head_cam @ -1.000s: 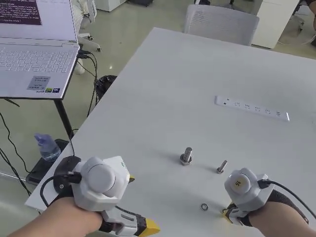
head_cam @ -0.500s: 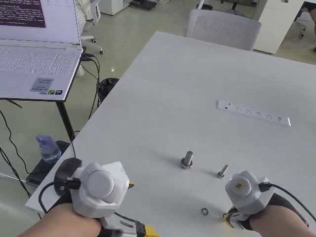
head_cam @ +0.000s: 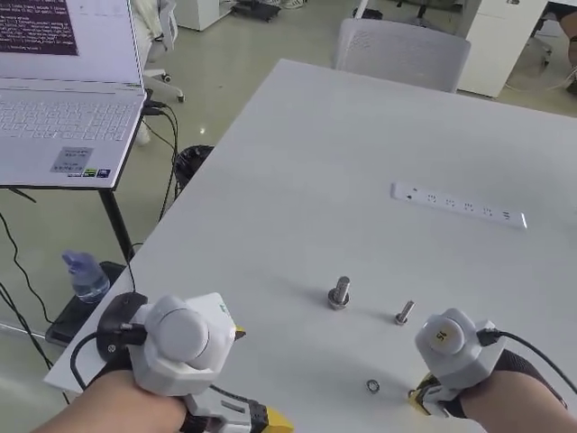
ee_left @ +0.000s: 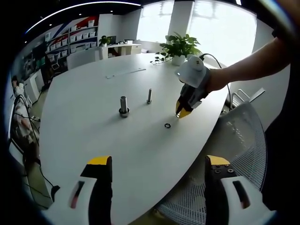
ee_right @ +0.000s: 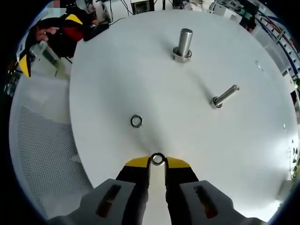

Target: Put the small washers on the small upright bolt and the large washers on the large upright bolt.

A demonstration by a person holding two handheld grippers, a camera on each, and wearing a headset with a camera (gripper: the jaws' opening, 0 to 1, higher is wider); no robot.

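A large upright bolt (head_cam: 339, 292) stands on the white table (head_cam: 297, 180) with a washer round its base (ee_right: 182, 56). The small bolt (head_cam: 404, 313) stands to its right, also upright. One loose washer (head_cam: 372, 386) lies flat in front of them (ee_right: 136, 121). My right gripper (head_cam: 417, 398) hovers low, just right of that washer, shut on another washer (ee_right: 158, 159) at its yellow tips. My left gripper (ee_left: 158, 163) hangs open off the table's near left edge, nothing between its jaws. It looks across at the bolts (ee_left: 123, 105) and at the right gripper (ee_left: 183, 110).
A white power strip (head_cam: 458, 204) lies farther back on the right. An open laptop (head_cam: 63, 117) sits on a stand to the left, with a bottle (head_cam: 86, 275) on the floor below. A mesh chair (head_cam: 401, 50) stands at the table's far end.
The head view has shifted slightly. Both grippers, the bolts and the loose washer keep nearly the same places.
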